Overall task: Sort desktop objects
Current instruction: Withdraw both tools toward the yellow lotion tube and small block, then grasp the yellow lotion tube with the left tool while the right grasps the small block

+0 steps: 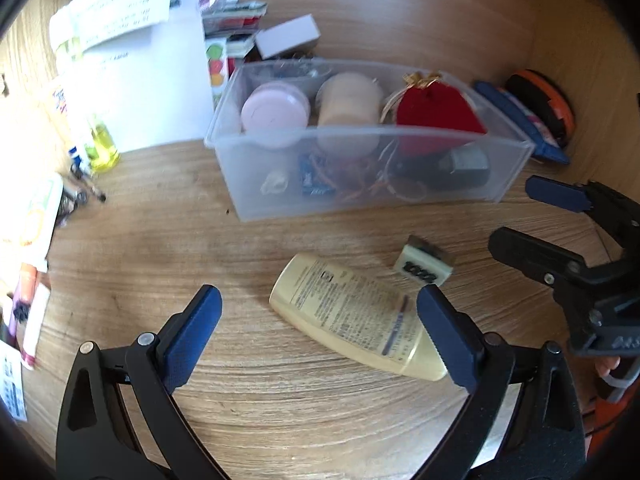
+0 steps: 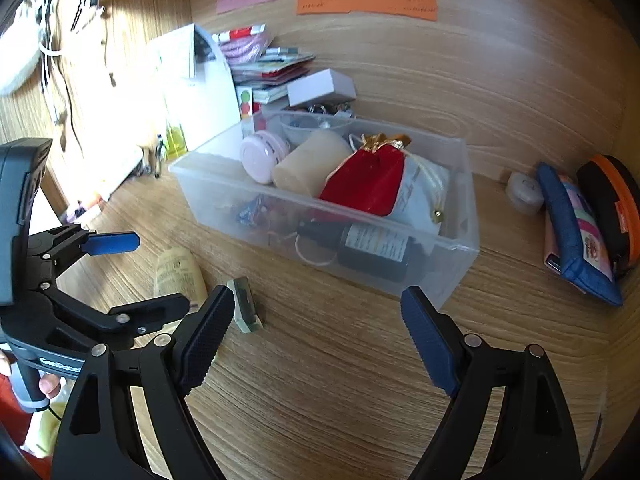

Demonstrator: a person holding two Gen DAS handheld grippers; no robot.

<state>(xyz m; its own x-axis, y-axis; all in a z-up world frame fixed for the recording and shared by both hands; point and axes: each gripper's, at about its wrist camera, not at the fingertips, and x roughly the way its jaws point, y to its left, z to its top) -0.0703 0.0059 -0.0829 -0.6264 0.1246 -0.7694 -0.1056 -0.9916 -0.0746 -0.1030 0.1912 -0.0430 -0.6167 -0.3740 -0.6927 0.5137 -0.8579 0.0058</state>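
Reaching for loose items looks like the step in hand. Left gripper (image 1: 318, 326), jaws spread wide and empty, hangs over the cream plastic lotion bottle (image 1: 356, 316) lying on the wooden counter (image 1: 280, 400); its right pad is near the bottle's cap end. Next it must straddle the bottle, then close. Right gripper (image 2: 318, 334), jaws apart and empty, has the small green-and-white rubber stamp (image 2: 246, 304) just beside its left pad, with the clear plastic bin (image 2: 460, 272) ahead.

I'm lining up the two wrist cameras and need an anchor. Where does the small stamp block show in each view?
Left wrist: the stamp block lies right of centre, just beyond the cream bottle.
Right wrist: the stamp block lies left of centre, beside that gripper's left finger.
Shared landmark: the clear plastic bin, behind the block in both.
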